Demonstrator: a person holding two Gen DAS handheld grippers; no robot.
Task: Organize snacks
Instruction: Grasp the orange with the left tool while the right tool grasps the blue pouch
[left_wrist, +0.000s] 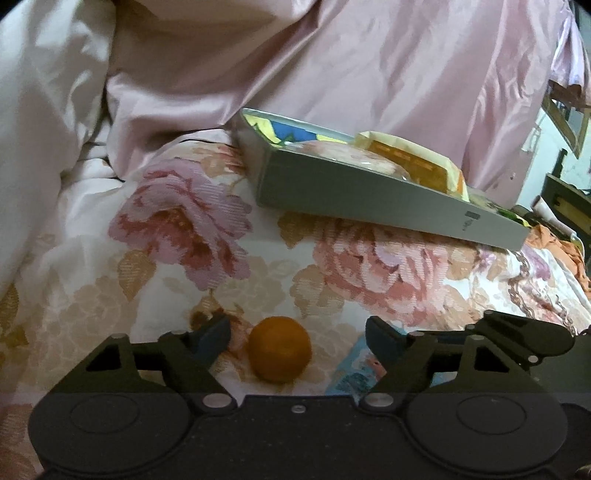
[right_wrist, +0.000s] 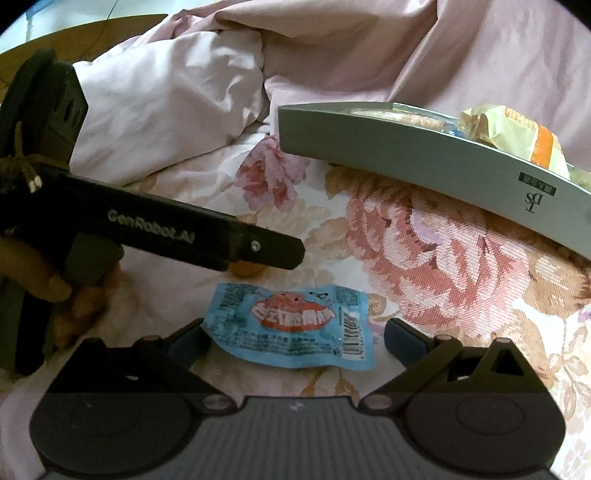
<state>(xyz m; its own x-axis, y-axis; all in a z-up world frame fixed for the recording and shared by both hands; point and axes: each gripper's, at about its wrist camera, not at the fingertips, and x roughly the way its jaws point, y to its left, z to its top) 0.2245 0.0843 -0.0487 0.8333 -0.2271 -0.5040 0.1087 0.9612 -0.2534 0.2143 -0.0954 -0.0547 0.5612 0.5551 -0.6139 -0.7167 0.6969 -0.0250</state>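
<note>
The left claw (left_wrist: 297, 341) stood open astride the orange (left_wrist: 279, 349) on the bed (left_wrist: 177, 221), short of the grey box (left_wrist: 388, 201). The right claw (right_wrist: 295, 341) gaped around the blue snack packet (right_wrist: 291, 325). The box's snacks were half hidden behind its wall; the left claw's finger hid most of the orange in the right view.

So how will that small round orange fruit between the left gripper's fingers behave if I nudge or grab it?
The small round orange fruit looks near-spherical, so a nudge would probably roll it. It lies on the soft floral bedspread, which may slow it. The open left gripper straddles it; closing off-centre could squirt it sideways.
</note>
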